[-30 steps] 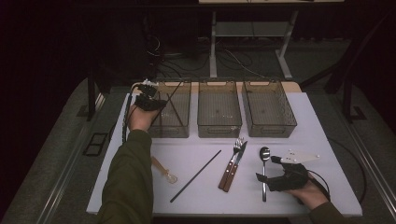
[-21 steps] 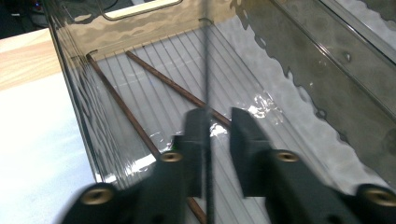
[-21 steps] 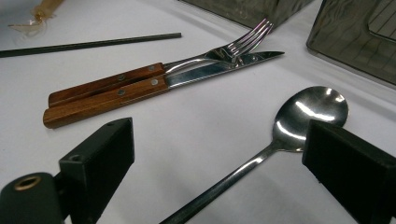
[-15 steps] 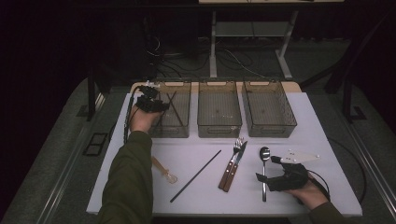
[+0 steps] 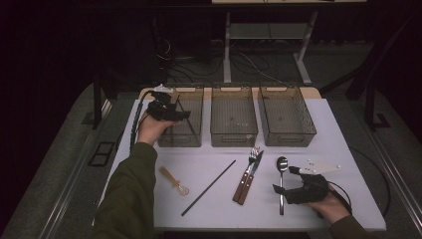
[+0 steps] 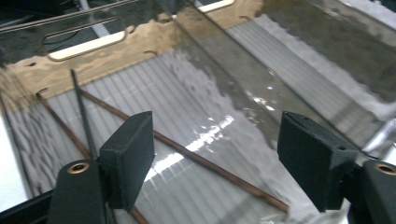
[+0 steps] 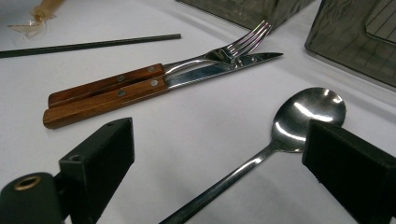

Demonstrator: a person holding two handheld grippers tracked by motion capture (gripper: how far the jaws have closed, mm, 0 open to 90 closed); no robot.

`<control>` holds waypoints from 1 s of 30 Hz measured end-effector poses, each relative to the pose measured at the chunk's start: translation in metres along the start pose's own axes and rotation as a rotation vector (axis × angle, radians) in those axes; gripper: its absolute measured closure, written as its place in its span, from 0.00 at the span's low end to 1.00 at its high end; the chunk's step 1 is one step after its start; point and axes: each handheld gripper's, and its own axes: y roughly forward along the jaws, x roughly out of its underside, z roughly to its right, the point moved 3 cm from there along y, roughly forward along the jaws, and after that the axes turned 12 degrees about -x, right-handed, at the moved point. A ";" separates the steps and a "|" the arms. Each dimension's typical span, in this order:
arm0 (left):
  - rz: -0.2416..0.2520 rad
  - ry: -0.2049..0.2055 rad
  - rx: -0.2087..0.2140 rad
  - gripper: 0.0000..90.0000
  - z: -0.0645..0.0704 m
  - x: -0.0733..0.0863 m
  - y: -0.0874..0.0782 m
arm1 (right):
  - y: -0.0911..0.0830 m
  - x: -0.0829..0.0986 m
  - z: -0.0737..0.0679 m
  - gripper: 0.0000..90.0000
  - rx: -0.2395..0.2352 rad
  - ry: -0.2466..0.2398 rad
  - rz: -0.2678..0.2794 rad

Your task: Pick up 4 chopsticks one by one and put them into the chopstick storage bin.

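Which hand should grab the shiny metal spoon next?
The right. Its open tongs already straddle the shiny metal spoon handle, while the left tongs hang over the far left clear plastic bin.

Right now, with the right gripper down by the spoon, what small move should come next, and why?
Probably lower the right gripper and shut it on the spoon. Its jaws stand open either side of the handle, nothing between them but the spoon, which lies flat on the table. The left gripper is open over the left bin.
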 end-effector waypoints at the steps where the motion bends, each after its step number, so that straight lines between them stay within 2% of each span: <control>1: 0.004 0.003 -0.001 0.29 0.003 0.000 -0.003 | 0.000 0.000 0.000 0.10 0.000 0.000 -0.002; 8: 0.037 0.034 0.053 0.24 0.029 0.002 -0.021 | 0.000 0.000 0.001 0.10 0.007 0.003 -0.004; 12: 0.036 0.070 0.075 0.19 0.043 0.008 -0.031 | 0.000 0.000 0.000 0.10 0.008 -0.002 -0.002; 18: 0.057 0.091 0.100 0.16 0.061 0.026 -0.047 | -0.002 -0.001 -0.001 0.10 0.007 -0.006 0.005; 25: 0.115 0.063 0.112 0.09 0.080 0.049 -0.059 | -0.002 -0.001 -0.002 0.10 0.000 -0.006 0.004; 30: 0.087 0.085 0.122 0.01 0.096 0.069 -0.059 | -0.002 -0.001 -0.001 0.10 0.004 -0.003 0.005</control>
